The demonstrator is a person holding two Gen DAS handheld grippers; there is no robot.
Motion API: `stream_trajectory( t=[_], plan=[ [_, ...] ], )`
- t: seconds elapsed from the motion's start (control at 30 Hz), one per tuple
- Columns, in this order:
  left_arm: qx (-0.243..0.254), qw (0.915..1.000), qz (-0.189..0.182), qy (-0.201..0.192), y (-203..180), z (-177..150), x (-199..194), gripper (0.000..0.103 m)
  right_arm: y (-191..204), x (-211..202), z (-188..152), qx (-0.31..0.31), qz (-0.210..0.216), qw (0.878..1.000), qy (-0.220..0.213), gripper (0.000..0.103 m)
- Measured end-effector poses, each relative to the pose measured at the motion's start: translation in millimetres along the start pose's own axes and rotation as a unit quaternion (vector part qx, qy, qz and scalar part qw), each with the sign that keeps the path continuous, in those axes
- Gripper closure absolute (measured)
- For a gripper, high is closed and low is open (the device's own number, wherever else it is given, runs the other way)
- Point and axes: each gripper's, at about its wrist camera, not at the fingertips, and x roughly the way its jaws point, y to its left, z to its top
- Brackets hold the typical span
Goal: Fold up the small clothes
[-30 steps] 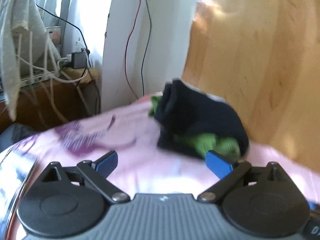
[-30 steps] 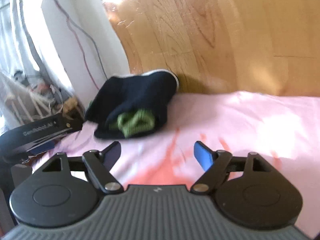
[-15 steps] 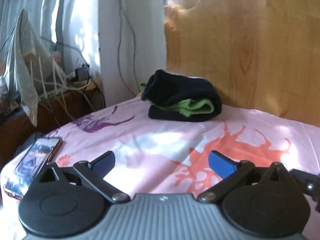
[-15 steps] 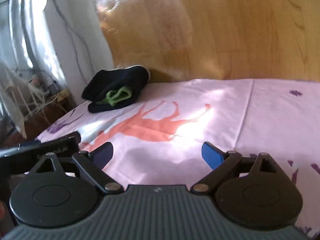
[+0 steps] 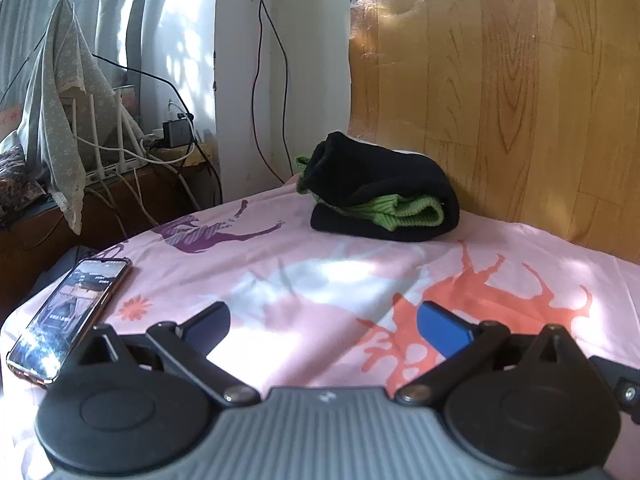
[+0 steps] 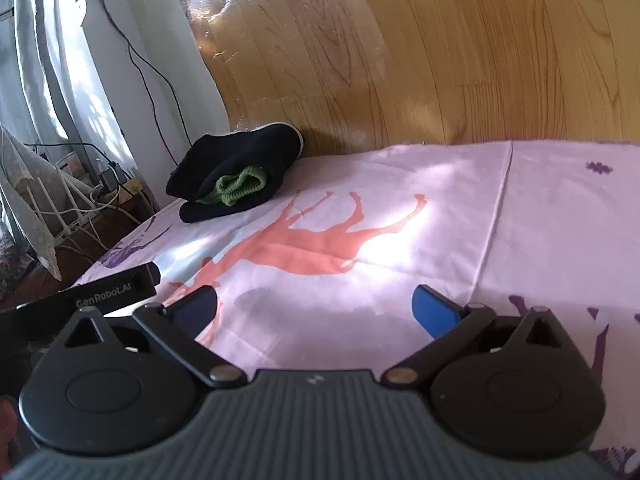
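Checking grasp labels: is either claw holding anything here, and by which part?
Nothing held: left claw and right claw open, apart from the folded black-and-green knit garment.

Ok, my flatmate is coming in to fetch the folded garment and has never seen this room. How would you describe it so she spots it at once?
Start at the bed with the pink animal-print sheet and follow it to the far corner, where the wooden panel meets the white wall. There sits the folded bundle, against the wood. It is black with bright green ribbed knit peeking out of the fold, the only clothing on the sheet; the phone lies at the near edge.
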Motion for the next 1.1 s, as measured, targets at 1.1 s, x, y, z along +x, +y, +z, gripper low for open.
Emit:
stream_trajectory(
  t=[1.1],
  plan=[
    [-0.008,0.9991,-0.004,-0.042,-0.2,-1.9,-13.1,0.000,-3.1,-0.4,-1.1,0.005,0.014,1.000,0.024,0.000]
  ],
)
